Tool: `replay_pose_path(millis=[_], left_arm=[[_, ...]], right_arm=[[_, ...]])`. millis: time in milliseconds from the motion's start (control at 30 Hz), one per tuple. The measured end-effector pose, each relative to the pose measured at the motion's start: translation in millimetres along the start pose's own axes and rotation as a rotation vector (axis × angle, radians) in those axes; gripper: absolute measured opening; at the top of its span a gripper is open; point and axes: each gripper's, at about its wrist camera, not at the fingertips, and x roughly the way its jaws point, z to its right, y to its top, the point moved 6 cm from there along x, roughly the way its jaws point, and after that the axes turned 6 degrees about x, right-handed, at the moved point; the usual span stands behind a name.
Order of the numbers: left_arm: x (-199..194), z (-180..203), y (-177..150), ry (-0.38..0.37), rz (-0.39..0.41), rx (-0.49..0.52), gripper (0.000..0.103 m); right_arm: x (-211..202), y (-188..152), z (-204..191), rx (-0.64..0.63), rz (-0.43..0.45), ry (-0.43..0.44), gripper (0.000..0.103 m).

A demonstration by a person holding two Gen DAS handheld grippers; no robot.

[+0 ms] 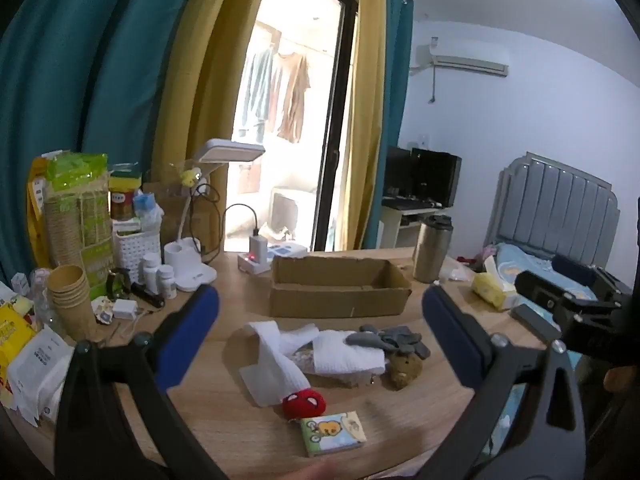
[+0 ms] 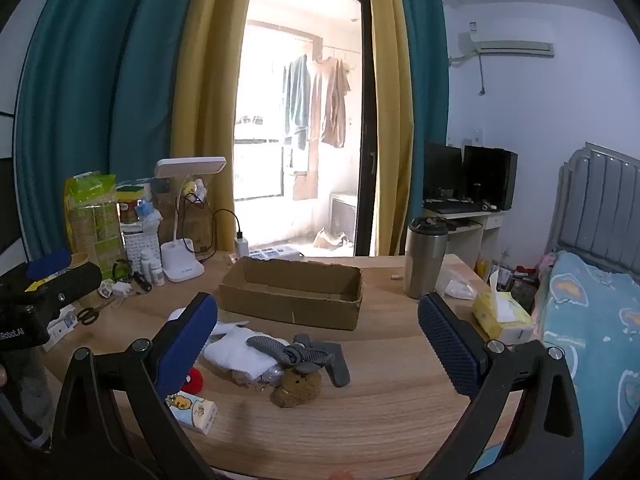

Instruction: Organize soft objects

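Note:
On the wooden table (image 1: pixel 400 420) lies a small heap of soft things: a white cloth (image 1: pixel 288 354) (image 2: pixel 240 350), a grey glove (image 1: pixel 390 338) (image 2: pixel 308 354), a brown plush (image 1: pixel 406 368) (image 2: pixel 296 390), a red knitted toy (image 1: pixel 305 402) (image 2: pixel 196 380) and a small tissue pack (image 1: pixel 334 432) (image 2: pixel 194 410). Behind them stands an open cardboard box (image 1: pixel 340 286) (image 2: pixel 294 292). My left gripper (image 1: pixel 320 320) is open above the heap, nothing between its blue pads. My right gripper (image 2: pixel 318 324) is also open and holds nothing. The right gripper's body shows at the left wrist view's right edge.
At the table's left stand paper cups (image 1: pixel 70 300), a white basket (image 1: pixel 136 244), pill bottles (image 1: pixel 158 276), a desk lamp (image 1: pixel 188 256) and chargers. A steel tumbler (image 1: pixel 432 248) (image 2: pixel 426 258) and yellow tissue pack (image 1: pixel 494 290) (image 2: pixel 502 312) sit right. A bed (image 2: pixel 592 320) lies beyond.

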Motion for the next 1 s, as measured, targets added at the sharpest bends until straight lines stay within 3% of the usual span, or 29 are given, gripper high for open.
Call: replay_pose_path(millis=[1000], left_arm=[[2.0,-0.2,-3.5,-0.015,-0.016,-0.017,0.102]], right_arm=[[-0.4,-0.6,-2.3,-0.016,-0.002,0.008,0.103]])
